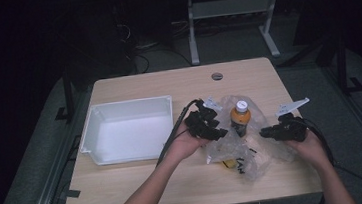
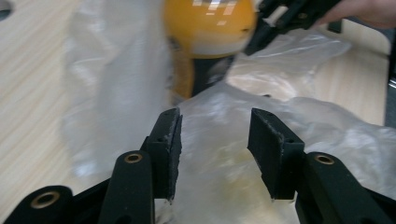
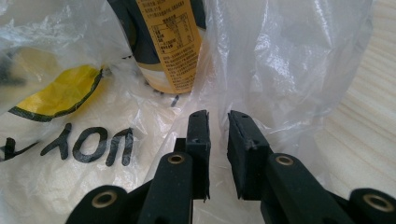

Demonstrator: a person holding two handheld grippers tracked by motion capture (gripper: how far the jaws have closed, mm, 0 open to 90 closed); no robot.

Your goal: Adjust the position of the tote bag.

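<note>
Bottle [image 1: 240, 118] stood upright inside plastic bag [image 1: 254, 157]. My left gripper [image 1: 215, 130] hung released above film; right gripper [image 1: 265, 133] pinched bag fold, steadying it for unpacking.

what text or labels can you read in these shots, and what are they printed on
"YOU", seen upside down in black letters in the right gripper view, on the clear plastic bag.
Small print in a boxed panel on the orange bottle label: too small to read.
High view and left gripper view: nothing legible; the bag's black marks are too small or blurred.
</note>
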